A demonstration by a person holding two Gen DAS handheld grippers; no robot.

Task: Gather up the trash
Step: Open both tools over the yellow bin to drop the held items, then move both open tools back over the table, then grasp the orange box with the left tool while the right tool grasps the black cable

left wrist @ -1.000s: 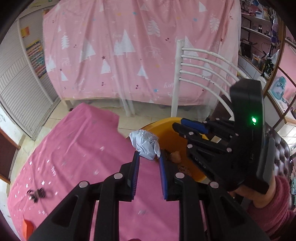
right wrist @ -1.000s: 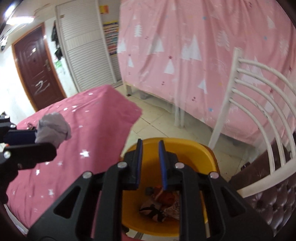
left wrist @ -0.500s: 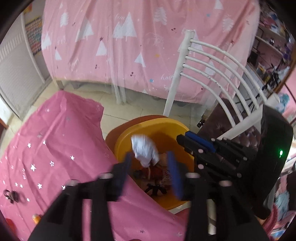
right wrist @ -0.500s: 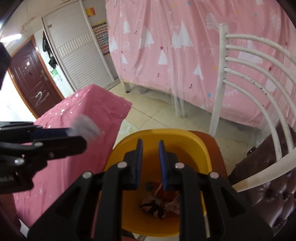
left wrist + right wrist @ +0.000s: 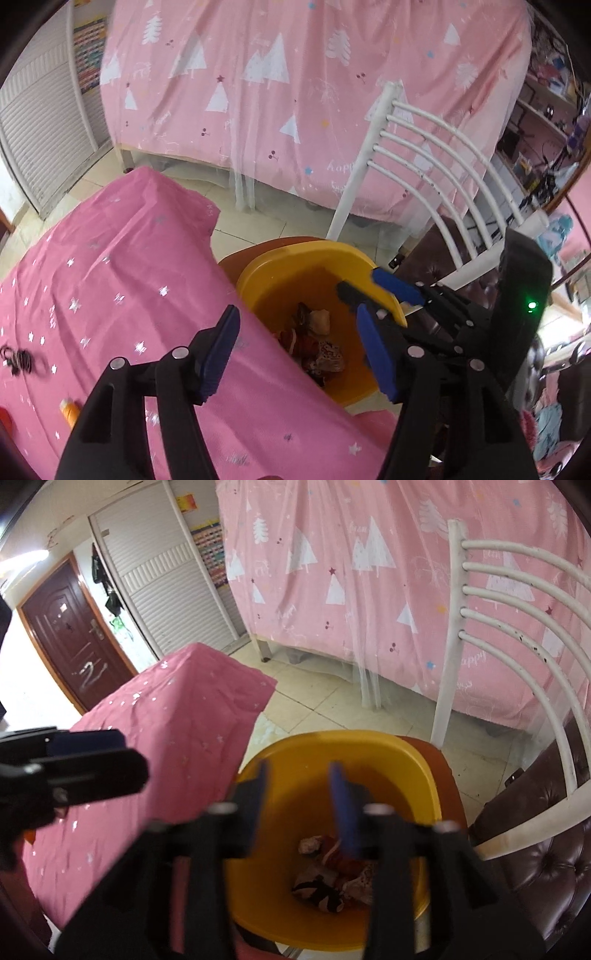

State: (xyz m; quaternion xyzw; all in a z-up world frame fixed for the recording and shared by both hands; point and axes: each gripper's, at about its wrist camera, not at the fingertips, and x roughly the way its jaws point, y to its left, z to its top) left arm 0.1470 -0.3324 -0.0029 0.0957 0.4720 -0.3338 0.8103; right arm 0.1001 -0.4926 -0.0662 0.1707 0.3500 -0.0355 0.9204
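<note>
Both the left gripper point(image 5: 299, 354) and blurred right gripper point(image 5: 301, 801) are opening, apparently empty-fingered, above the yellow bin point(image 5: 295, 266).

Soft, even daylight fills the room; a ceiling lamp point(image 5: 27, 555) glares top left, edges bend darkly, the right gripper point(image 5: 299, 805) blurs.
</note>
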